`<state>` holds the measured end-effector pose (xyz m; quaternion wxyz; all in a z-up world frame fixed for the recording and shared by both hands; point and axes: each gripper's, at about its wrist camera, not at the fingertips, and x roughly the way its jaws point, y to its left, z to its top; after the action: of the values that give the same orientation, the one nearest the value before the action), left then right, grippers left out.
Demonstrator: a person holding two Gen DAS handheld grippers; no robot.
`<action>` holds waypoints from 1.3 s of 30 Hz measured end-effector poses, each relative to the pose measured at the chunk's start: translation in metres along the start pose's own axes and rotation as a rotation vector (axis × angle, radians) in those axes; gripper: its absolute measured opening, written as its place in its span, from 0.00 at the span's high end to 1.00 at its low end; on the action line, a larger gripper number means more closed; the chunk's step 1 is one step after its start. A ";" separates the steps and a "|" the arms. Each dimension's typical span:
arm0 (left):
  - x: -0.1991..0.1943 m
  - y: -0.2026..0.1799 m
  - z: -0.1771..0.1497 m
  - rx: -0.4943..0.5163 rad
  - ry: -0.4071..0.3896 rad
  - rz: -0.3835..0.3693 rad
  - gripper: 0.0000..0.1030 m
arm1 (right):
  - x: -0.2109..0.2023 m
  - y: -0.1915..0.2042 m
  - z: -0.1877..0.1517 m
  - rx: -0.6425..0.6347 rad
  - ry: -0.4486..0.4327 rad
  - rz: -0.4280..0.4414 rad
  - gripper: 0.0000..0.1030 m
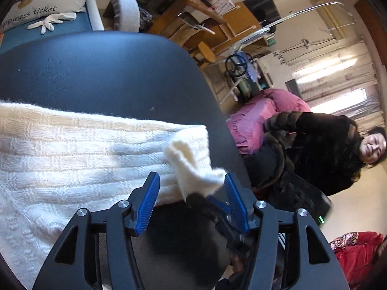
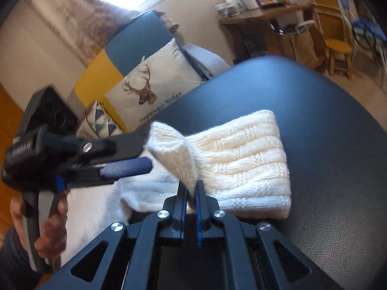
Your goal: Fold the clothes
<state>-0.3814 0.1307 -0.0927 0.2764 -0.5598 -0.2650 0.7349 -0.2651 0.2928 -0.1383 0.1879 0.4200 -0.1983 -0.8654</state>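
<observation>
The cream sweater (image 2: 241,159) lies bunched on the dark table (image 2: 338,145), reaching toward its far edge. The right gripper (image 2: 191,193) pinches a lifted flap — to carry it over — while the left gripper (image 1: 191,188) stands released beside it.

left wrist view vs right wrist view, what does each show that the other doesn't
Only the left wrist view shows a white glove on the blue seat and a seated person in dark clothes. Only the right wrist view shows the right claw shut on a raised flap of the cream cable-knit sweater, plus the hand holding the left tool. Both show the sweater, the dark padded table and the open left claw.
</observation>
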 end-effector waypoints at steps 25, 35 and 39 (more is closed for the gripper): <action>-0.130 -0.020 0.026 0.070 -0.320 0.008 0.88 | 0.011 0.021 -0.065 0.364 -0.048 0.254 0.79; -0.233 0.019 0.020 0.006 -0.522 -0.038 0.88 | 0.059 0.033 -0.073 0.613 0.018 0.238 0.77; -0.259 0.039 0.011 -0.011 -0.563 -0.024 0.88 | 0.060 0.030 -0.074 0.609 0.033 0.217 0.76</action>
<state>-0.3392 -0.0803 0.0576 0.1975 -0.3320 -0.3420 0.8566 -0.2353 0.2239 -0.2040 0.1481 0.4473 -0.4885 -0.7344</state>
